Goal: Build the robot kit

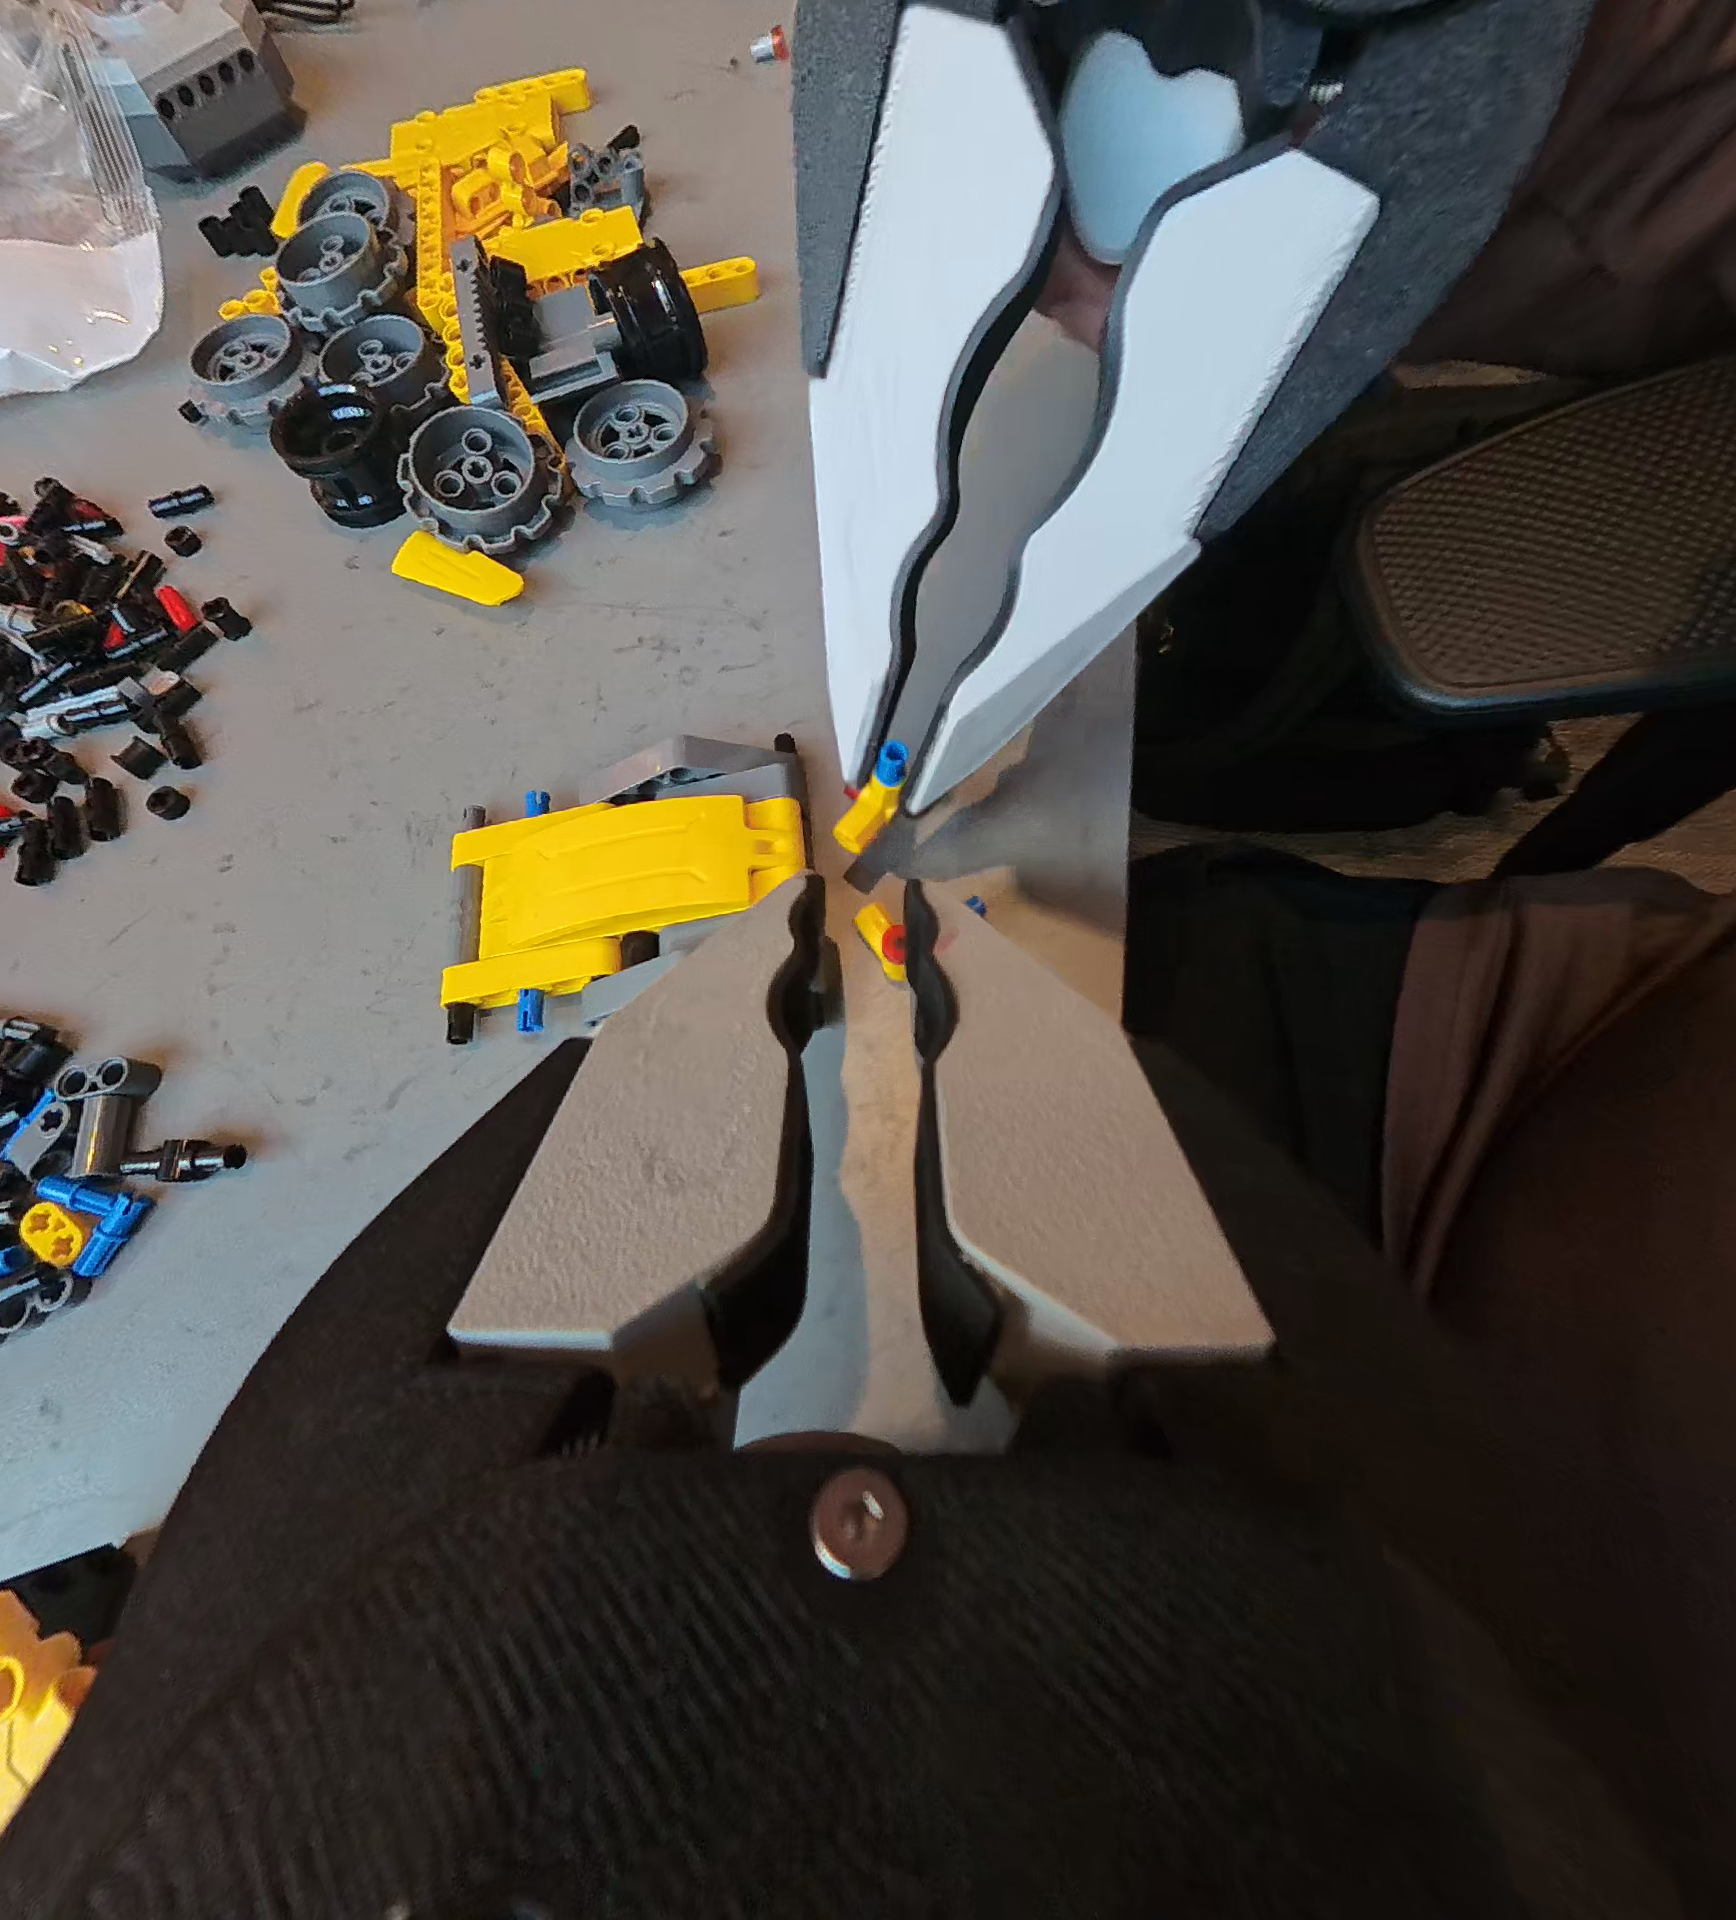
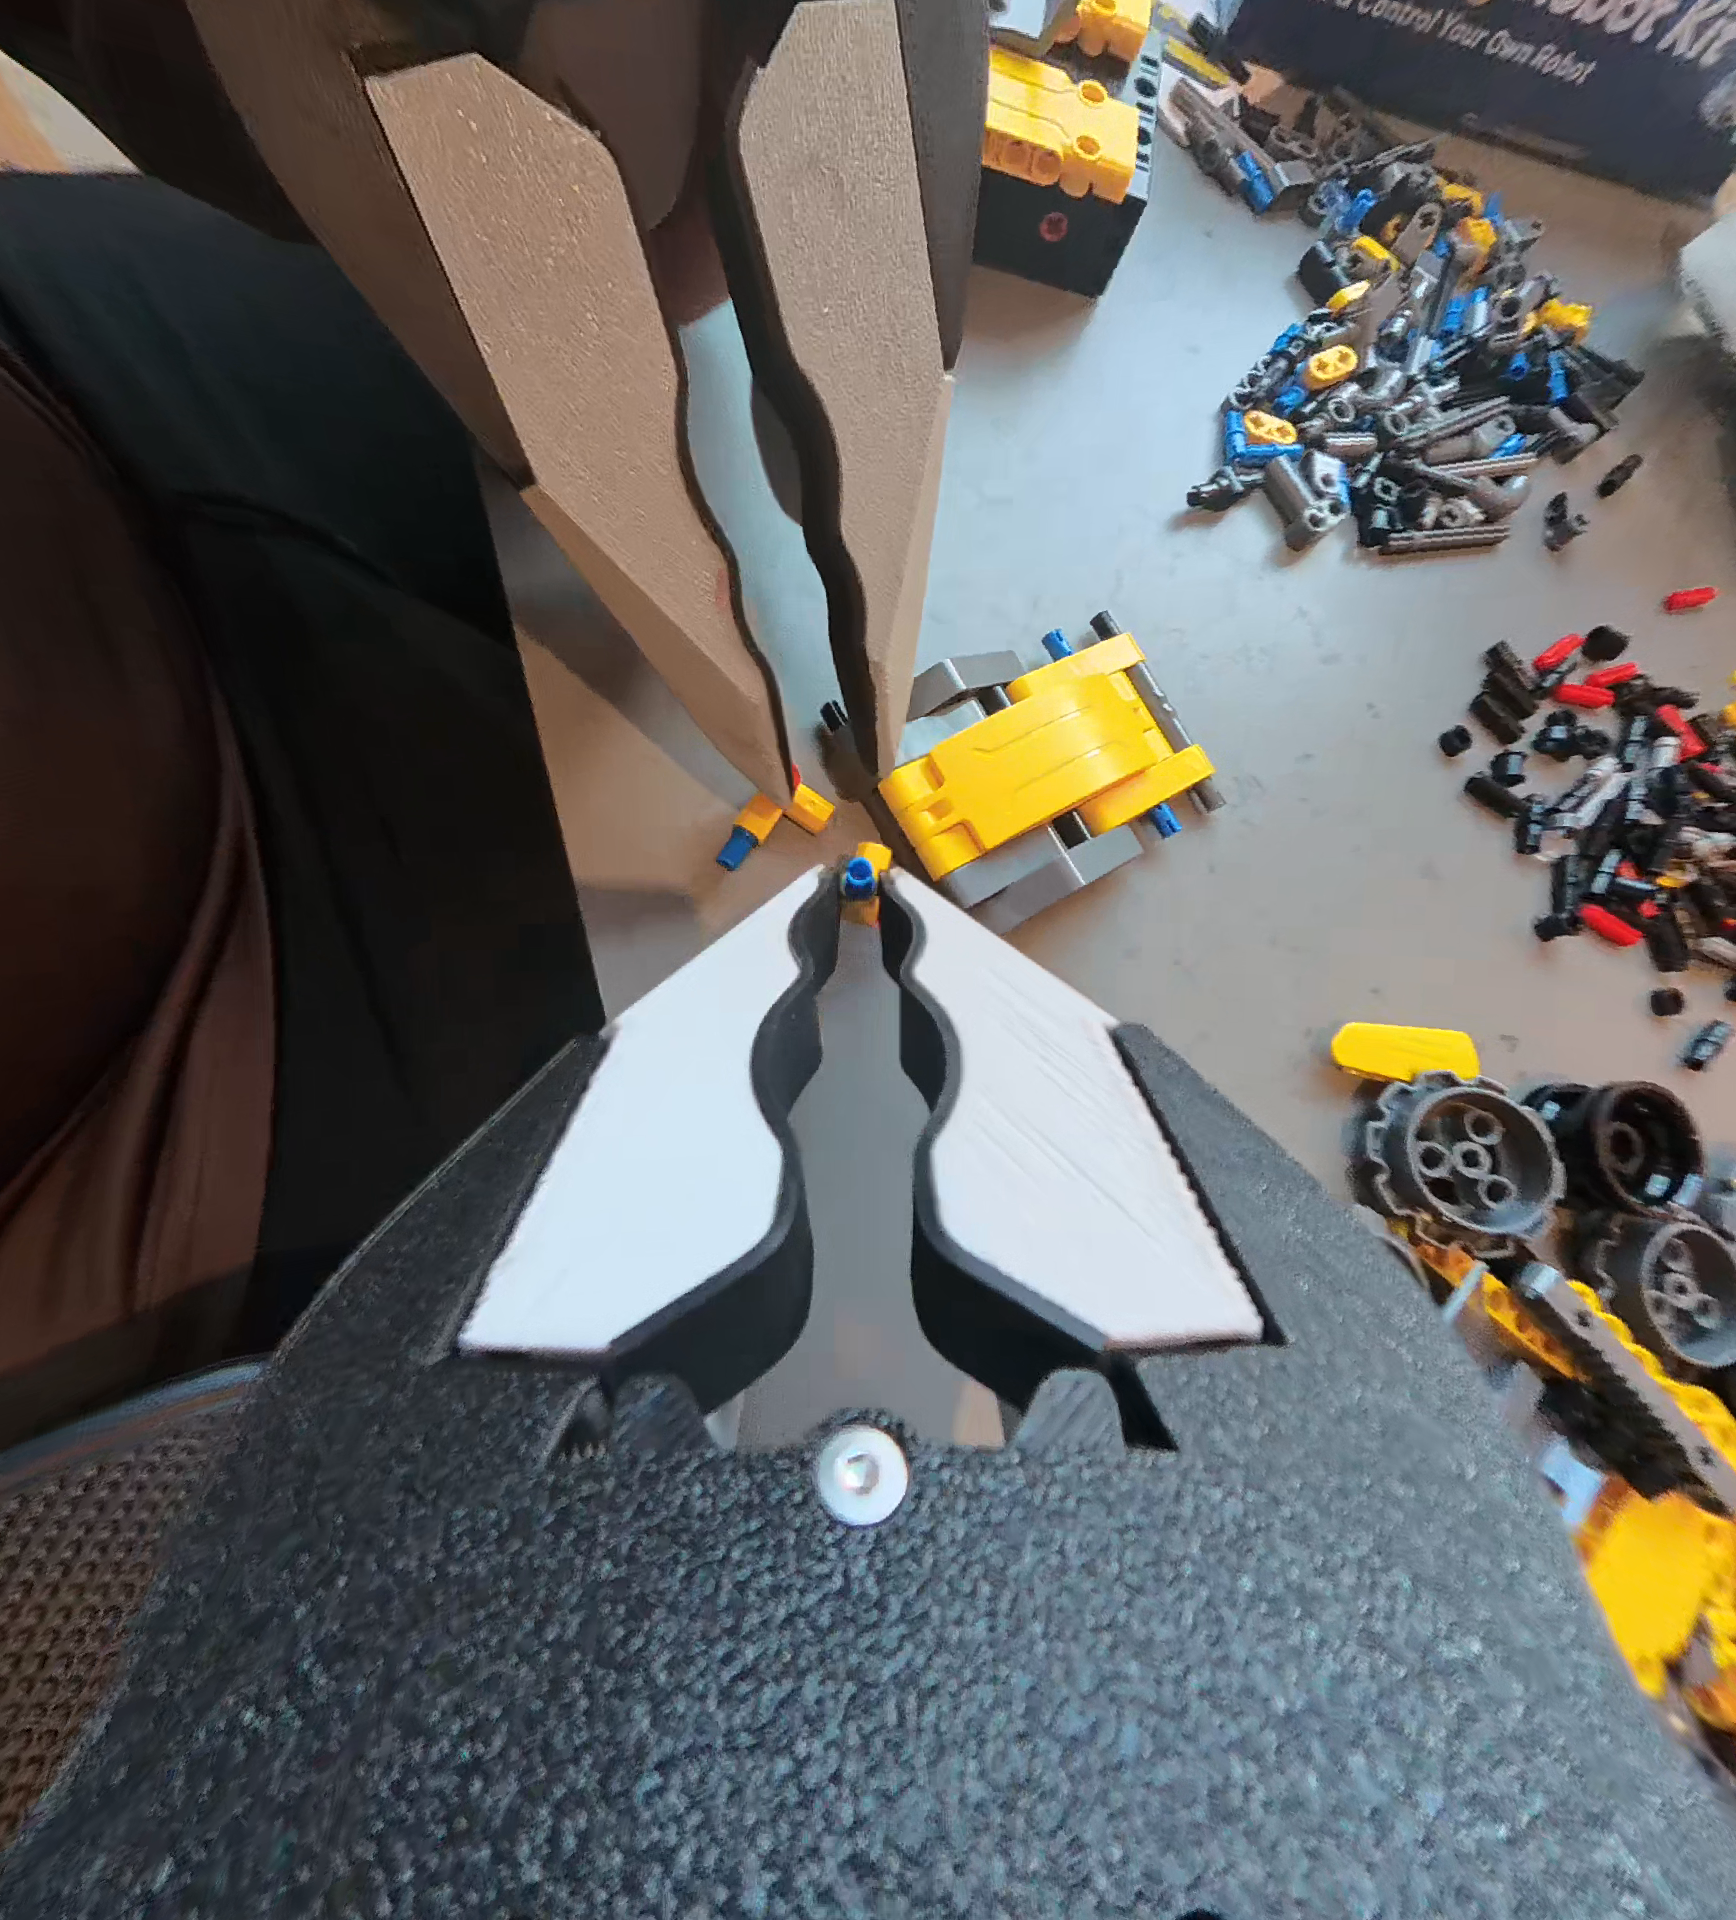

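My left gripper (image 1: 864,904), with tan fingers, is closed narrowly around a small yellow connector with a red pin (image 1: 879,940), low over the grey table near its edge. My right gripper (image 2: 859,883), with white fingers, is shut on a small yellow connector with a blue pin (image 2: 859,878). The two gripper tips nearly meet; the right gripper comes in from the top of the left wrist view (image 1: 879,790), and the left gripper from the top of the right wrist view (image 2: 831,779). A yellow-and-grey brick assembly (image 1: 625,873) lies beside both tips. Another yellow connector with a blue pin (image 2: 748,828) lies on the table.
Grey and black wheels with yellow beams (image 1: 469,416) are piled on the table. There are also heaps of black and red pins (image 1: 43,644) and of blue and grey connectors (image 1: 22,1216). A clear plastic bag (image 1: 12,208) lies far left. A mesh chair (image 1: 1612,540) and a person's dark clothing sit past the table edge.
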Available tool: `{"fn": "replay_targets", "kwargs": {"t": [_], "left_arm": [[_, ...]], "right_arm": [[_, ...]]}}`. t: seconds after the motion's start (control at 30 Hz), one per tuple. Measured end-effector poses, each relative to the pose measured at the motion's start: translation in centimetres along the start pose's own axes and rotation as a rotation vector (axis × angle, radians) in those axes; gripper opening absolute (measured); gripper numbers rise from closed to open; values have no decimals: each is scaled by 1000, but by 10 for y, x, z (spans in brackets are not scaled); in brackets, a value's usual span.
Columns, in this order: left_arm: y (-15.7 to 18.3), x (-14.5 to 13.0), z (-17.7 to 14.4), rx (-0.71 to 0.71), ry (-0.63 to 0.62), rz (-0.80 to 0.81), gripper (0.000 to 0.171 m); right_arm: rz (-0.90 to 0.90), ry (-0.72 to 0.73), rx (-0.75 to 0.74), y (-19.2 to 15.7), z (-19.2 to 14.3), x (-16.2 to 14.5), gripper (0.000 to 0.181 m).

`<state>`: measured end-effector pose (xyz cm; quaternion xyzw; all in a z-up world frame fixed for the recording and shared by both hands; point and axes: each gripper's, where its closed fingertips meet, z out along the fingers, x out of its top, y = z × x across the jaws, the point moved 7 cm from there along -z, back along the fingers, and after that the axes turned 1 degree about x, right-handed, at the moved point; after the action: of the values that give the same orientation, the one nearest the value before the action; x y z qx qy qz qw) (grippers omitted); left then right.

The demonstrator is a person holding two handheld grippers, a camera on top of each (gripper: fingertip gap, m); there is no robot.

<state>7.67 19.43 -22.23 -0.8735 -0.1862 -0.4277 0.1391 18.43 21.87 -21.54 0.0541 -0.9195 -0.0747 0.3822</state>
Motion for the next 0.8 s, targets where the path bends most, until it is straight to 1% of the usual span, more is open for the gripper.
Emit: {"fn": "replay_targets", "kwargs": {"t": [0.03, 0.13, 0.27, 0.5, 0.63, 0.8], "left_arm": [[1, 2, 0, -7, 13, -12, 10], [4, 9, 0, -57, 65, -111, 10], [-1, 12, 6, -34, 59, -188, 14], [1, 13, 10, -44, 40, -242, 10], [3, 12, 9, -64, 34, -275, 13], [4, 11, 3, -28, 38, -255, 16]], "right_arm": [[-17, -23, -22, -1, -1, 0, 6], [-66, -102, -75, -4, 3, -1, 6], [-102, -137, -96, -7, 8, 1, 6], [-137, -182, -142, -9, 8, 2, 6], [-185, -190, -168, -13, 7, 2, 7], [-175, -166, -164, -16, 2, 2, 7]]}}
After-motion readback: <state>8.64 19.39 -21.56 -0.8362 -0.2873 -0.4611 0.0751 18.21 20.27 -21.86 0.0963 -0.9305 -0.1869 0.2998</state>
